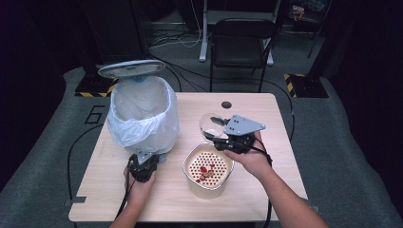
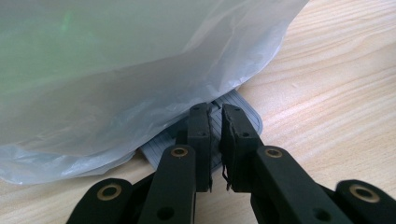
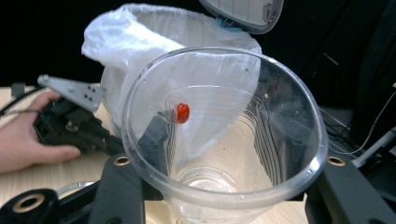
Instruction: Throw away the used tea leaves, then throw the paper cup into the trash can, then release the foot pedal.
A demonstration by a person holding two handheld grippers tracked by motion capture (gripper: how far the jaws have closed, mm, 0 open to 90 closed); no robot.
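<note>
A bin lined with a white bag (image 1: 142, 114) stands at the table's left with its lid (image 1: 131, 68) raised. At its foot my left gripper (image 1: 144, 160) is shut, and its tips (image 2: 215, 112) rest on the grey ribbed pedal (image 2: 243, 109) under the bag (image 2: 116, 70). My right gripper (image 1: 217, 137) is shut on a clear plastic cup (image 1: 211, 126), tilted toward the bin above a white tub (image 1: 207, 187). A perforated insert (image 1: 214, 159) in the tub carries red scraps (image 1: 204, 170). In the right gripper view one red bit (image 3: 182, 112) sticks to the cup's (image 3: 261, 186) inner wall.
A black folding chair (image 1: 240, 45) stands beyond the table's far edge, with cables on the floor around it. A small dark hole (image 1: 226, 104) sits near the table's back edge. Bare wood lies to the right of the tub and along the front edge.
</note>
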